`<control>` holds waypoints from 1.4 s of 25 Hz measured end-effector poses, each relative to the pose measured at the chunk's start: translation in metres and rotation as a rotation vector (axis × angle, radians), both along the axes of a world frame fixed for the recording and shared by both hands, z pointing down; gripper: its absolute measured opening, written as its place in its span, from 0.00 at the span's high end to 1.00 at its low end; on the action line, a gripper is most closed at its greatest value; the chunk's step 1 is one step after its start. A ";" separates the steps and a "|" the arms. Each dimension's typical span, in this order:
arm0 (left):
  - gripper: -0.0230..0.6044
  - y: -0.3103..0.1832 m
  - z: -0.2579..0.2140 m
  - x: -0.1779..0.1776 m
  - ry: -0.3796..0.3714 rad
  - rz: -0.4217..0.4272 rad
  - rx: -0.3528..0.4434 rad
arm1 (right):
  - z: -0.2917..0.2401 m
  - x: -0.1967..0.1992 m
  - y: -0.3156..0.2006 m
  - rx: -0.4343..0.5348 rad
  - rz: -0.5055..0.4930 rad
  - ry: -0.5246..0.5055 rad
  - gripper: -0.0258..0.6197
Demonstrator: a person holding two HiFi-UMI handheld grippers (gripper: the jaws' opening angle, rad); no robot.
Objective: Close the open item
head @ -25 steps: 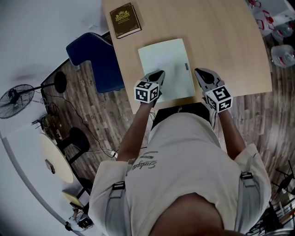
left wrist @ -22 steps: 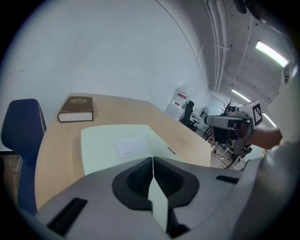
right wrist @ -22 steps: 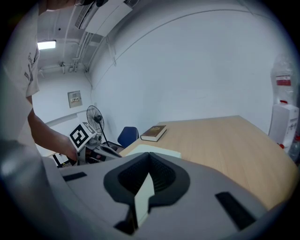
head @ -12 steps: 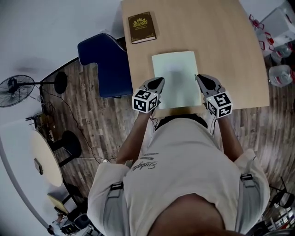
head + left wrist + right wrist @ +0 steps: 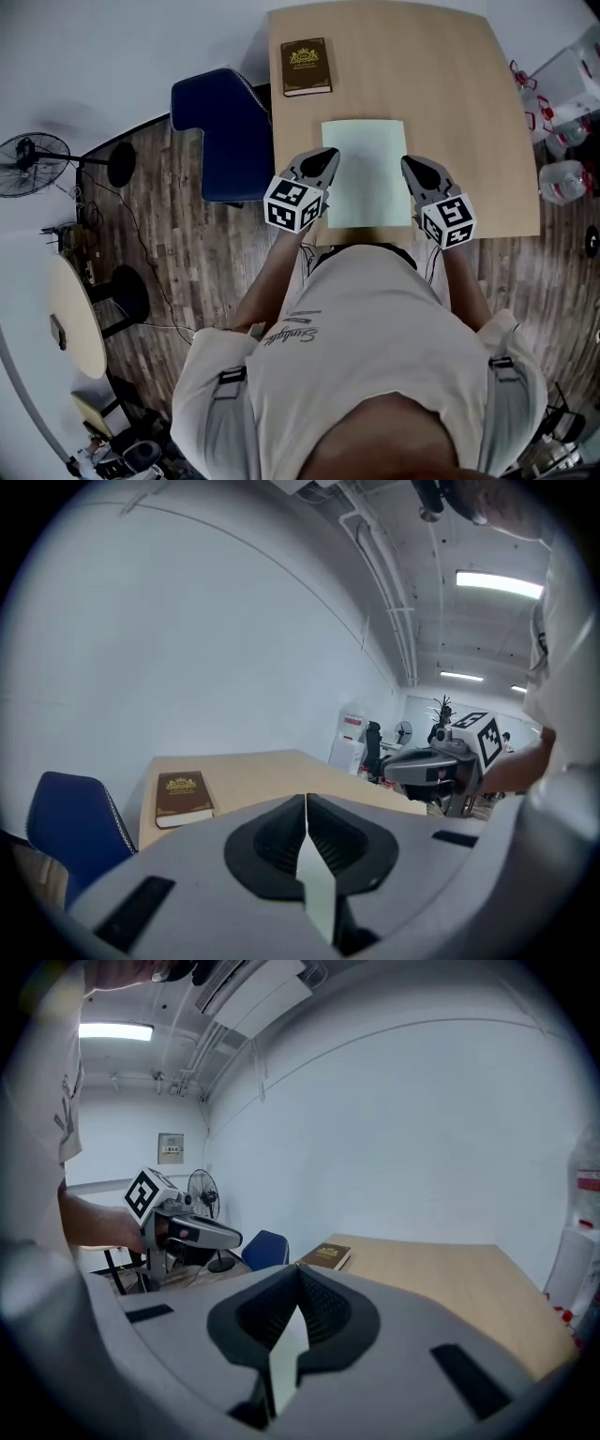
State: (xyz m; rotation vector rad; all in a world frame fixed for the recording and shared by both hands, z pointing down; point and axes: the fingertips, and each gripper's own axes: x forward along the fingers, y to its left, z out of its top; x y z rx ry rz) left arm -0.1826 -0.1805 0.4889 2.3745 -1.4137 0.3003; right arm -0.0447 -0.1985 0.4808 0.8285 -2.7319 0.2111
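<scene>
The pale green flat folder lies flat near the front edge of the light wooden table; the left gripper sits at its left edge and the right gripper at its right, both with jaws pressed together on nothing; whether either tip touches the folder cannot be told; each gripper view shows it only as a pale sliver behind the jaws; a brown hardcover book lies farther back.
</scene>
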 end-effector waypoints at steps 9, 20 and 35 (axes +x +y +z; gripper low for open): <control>0.94 -0.009 -0.047 -0.017 0.010 -0.027 0.109 | -0.048 -0.012 -0.004 0.130 -0.029 0.009 0.97; 0.94 -0.016 -0.101 -0.027 -0.026 -0.064 0.226 | -0.100 -0.017 -0.018 0.232 -0.038 -0.038 0.97; 0.94 -0.011 -0.144 -0.037 -0.068 -0.116 0.300 | -0.150 -0.012 -0.022 0.313 -0.029 -0.109 0.97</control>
